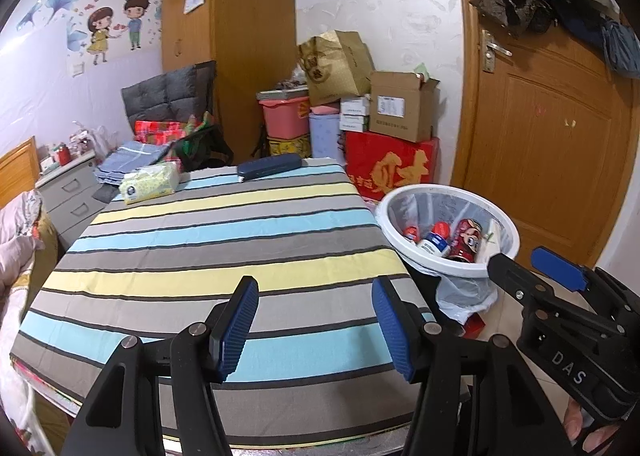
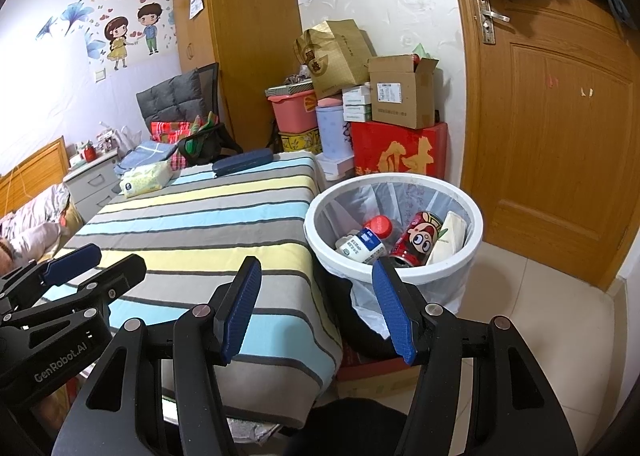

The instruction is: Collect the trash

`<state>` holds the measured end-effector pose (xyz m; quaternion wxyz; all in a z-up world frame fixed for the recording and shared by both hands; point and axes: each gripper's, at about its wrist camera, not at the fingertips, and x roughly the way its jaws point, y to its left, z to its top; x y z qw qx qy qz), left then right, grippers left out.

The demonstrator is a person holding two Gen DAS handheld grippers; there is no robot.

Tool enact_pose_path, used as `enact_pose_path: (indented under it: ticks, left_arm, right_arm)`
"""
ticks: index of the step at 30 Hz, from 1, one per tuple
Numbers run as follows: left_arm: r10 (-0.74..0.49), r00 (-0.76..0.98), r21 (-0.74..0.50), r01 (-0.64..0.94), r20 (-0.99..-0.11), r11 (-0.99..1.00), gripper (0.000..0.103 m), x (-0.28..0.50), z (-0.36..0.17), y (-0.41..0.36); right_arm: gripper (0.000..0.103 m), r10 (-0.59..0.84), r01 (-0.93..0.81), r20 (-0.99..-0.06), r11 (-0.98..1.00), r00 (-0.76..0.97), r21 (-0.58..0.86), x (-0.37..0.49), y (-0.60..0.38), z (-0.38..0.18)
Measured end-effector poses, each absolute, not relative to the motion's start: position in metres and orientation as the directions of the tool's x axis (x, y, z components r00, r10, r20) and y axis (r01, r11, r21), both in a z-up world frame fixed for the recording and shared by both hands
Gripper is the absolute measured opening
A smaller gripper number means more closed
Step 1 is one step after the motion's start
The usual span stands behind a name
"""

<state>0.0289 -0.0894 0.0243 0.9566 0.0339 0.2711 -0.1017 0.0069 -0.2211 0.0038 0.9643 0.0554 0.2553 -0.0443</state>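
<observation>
Bright, sharp, strong fisheye edge warp

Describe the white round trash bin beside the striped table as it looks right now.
The white round plastic trash bin stands upright on the tiled floor, close beside the table's right edge. A thin translucent liner bag lines it and spills over the rim. Inside lie a red cartoon-printed can, a white red-capped bottle and a pale carton.

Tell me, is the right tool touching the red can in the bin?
Apart. In the right wrist view the right tool hangs open and empty above the table edge, while the red can lies down inside the bin.
</observation>
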Motion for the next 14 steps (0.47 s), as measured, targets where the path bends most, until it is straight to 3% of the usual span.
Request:
enact_pose_path:
  ticks: [14]
  left_arm:
    - [-0.180, 0.830, 0.010, 0.218, -0.527, 0.976, 0.059, 0.0292, 0.0255, -0.0931]
  right_arm:
    - [0.059, -0.054, 0.111, -0.492, 0.990, 0.869, 0.087, 0.0066, -0.2193, 0.0034]
